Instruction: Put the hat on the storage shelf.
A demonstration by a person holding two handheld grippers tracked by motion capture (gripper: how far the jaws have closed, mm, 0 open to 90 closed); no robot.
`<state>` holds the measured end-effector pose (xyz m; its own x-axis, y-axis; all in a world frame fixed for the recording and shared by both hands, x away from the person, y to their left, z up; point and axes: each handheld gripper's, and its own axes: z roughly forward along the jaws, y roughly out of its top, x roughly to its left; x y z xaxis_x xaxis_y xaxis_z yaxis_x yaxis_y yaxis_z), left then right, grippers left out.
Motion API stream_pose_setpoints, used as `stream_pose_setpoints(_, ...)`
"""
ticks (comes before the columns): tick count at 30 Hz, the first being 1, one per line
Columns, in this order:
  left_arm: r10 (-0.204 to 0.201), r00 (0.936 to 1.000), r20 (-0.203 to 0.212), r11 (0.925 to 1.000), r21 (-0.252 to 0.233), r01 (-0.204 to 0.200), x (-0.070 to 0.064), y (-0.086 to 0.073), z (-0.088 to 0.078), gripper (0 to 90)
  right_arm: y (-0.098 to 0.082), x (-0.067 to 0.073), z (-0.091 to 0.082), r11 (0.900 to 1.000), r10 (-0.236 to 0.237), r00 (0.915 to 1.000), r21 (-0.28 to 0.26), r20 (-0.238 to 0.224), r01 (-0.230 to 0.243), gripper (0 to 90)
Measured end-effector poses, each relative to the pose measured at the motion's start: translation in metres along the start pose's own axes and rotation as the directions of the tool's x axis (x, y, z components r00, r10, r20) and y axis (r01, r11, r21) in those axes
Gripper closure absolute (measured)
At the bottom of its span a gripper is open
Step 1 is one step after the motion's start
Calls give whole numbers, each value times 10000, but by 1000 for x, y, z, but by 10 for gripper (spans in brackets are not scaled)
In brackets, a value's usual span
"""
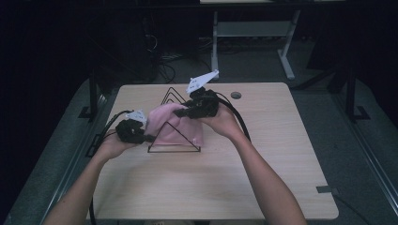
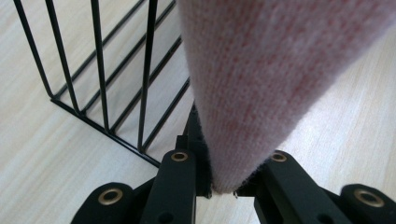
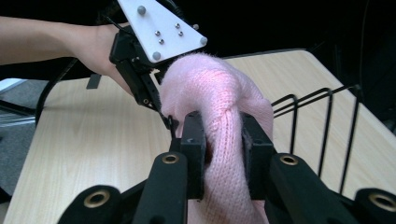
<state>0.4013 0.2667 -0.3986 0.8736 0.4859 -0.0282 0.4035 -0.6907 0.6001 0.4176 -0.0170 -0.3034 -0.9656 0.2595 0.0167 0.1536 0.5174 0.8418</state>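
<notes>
Jaws on both grippers are clamped on the soft pink knitted cloth (image 1: pixel 180 125). Left gripper (image 1: pixel 141 133): its own view has the two black jaws pinching a narrow corner of the knit (image 2: pixel 261 88) right at the tips, fabric fanning out wider above and beyond them. Right gripper (image 1: pixel 190 111): jaws squeezed on a thick rolled fold of the same cloth (image 3: pixel 224 126), knit bulging out above and below the pads.

Cloth position: stretched between the two pairs of jaws and draped over the black wire rack with triangular ends (image 1: pixel 174 136), which stands on the light wood-grain worktop (image 1: pixel 211 187). In the high view the left jaws sit at the cloth's left edge, low, beside the rack's near triangle; the right jaws sit higher, at the cloth's top, above the rack.

Left gripper view: upright rack wires (image 2: pixel 100 70) stand to the left of the jaws, just beyond them, apart from the cloth corner. Right gripper view: looped wire tops (image 3: pixel 322 121) to the right of and beyond the jaws; the left gripper (image 3: pixel 163 114) is beyond them on the cloth's far side, with its white three-cornered plate (image 3: pixel 161 28) on top and the person's hand (image 3: pixel 93 46) behind it.
</notes>
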Motion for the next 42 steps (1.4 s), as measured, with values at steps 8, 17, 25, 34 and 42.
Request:
stream_pose_setpoints(8, -41, 9999, 102, 10000, 43, 41, 3, -6, -1, 776, -1, 0, 9, 9999, 55, 9995, 145, -307, -50, 745)
stream_pose_setpoints(17, 92, 9996, 265, 9957, -927, -67, 2, -8, -17, 744, -2, -1, 11, 9993, 360, 9982, 118, -481, -355, 744)
stream_pose_setpoints(25, 235, 9997, 40, 9949, -986, -230, 1, -9, -25, 831, 1, 3, 9, 9998, 66, 9997, 178, -250, -61, 707)
stream_pose_setpoints(34, -63, 10000, 66, 9984, -561, 66, 6, -14, -26, 830, 8, 7, 15, 9991, -294, 9995, 293, -121, 298, 654)
stream_pose_setpoints(42, -303, 9995, -27, 9995, -85, 303, 9, -16, -18, 830, -3, 5, 13, 9995, 79, 9992, 316, -390, -67, 536)
